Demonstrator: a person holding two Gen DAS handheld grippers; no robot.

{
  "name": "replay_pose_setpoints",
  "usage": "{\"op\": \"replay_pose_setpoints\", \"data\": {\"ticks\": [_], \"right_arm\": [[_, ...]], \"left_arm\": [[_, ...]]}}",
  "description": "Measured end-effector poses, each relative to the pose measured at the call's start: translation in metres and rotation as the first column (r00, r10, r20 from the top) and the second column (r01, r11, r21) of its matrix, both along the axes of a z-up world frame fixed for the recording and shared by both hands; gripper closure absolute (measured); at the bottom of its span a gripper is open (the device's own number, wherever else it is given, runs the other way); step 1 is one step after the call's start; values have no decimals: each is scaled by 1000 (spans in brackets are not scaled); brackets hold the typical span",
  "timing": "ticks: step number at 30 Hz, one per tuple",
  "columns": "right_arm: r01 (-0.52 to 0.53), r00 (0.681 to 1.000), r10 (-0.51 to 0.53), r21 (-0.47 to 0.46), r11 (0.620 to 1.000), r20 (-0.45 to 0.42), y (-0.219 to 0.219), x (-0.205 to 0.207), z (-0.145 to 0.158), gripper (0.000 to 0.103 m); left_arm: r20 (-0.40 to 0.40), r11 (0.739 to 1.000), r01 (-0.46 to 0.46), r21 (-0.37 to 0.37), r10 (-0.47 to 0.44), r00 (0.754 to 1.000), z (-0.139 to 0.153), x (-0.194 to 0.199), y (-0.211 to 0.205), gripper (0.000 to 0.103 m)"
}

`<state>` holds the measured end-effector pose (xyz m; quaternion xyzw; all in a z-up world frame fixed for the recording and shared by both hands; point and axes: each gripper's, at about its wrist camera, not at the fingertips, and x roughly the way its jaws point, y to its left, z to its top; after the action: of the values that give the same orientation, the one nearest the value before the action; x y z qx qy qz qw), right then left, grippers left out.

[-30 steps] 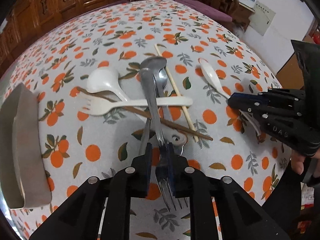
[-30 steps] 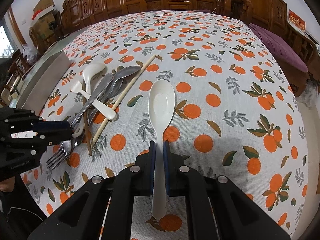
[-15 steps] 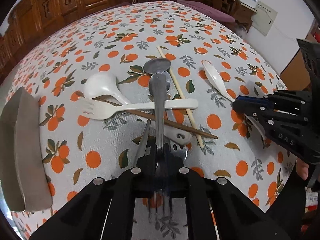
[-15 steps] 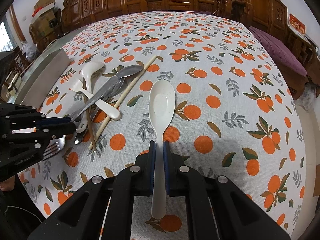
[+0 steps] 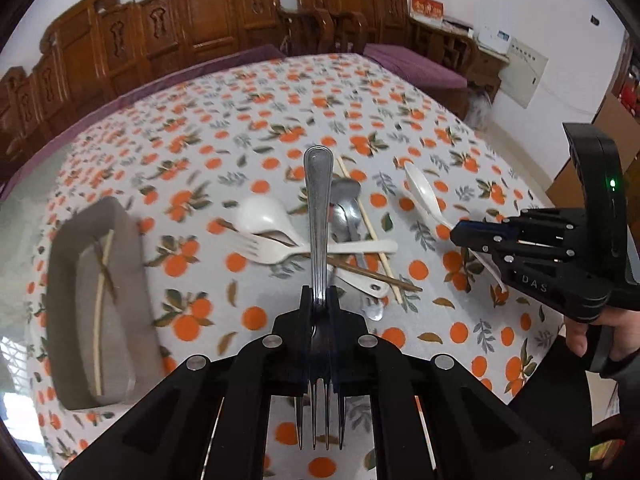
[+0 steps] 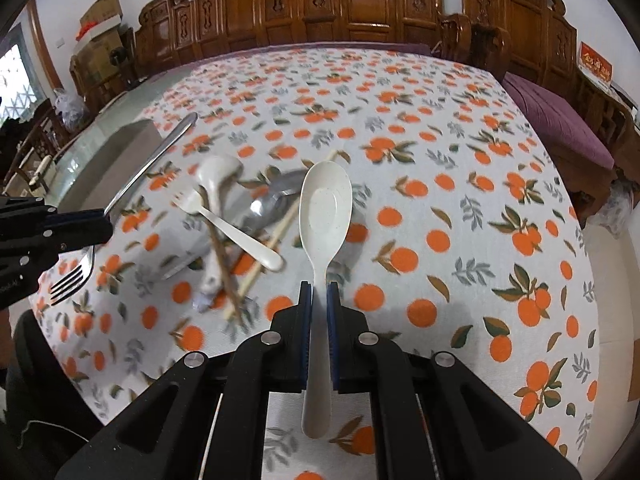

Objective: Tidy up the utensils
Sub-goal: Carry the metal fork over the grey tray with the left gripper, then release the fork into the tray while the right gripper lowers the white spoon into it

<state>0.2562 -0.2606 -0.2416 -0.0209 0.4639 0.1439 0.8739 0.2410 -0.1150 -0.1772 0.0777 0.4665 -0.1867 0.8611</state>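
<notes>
Clamped in the left gripper (image 5: 319,300): a polished steel fork (image 5: 318,216), tines toward the camera, long ribbed handle raised above the table. Pinched in the right gripper (image 6: 319,300): a matte, speckled cream spoon (image 6: 325,216), broad oval bowl forward, stubby rounded handle trailing back. Below, on the orange-print tablecloth (image 6: 460,216): a loose tangle of utensils, with a white plastic fork (image 5: 304,249) across a white ladle-shaped spoon (image 5: 266,218), two shiny metal spoons (image 5: 347,208), one pale chopstick (image 5: 370,236) and one dark chopstick (image 5: 372,274). Off to the left: a shallow grey rectangular tray (image 5: 64,300) holding thin sticks. Beyond: carved dark wooden chairs (image 6: 360,0).
</notes>
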Motion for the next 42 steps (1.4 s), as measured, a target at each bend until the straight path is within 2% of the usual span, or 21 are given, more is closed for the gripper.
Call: {"op": "replay_pose_setpoints", "data": {"ticks": [7,18,28,42], "right_arm": [[-37,999,36,18,999,39,31,-2,22,94],[-127,991,124,39,991,58,101,8,40,94],[-200,980,199,50,978,32,154,28,46,94],[-248,969,246,54,967,29,186,37,56,94]], "left_arm": [[23,999,-39,-14,39,999,16,0,38,97],[19,984,-175,-14,175,984,20,19,124,97],[-65,964,-266,1,266,962,-8,49,180,97],[-131,952,-305,19,305,943,-40,75,199,97]]}}
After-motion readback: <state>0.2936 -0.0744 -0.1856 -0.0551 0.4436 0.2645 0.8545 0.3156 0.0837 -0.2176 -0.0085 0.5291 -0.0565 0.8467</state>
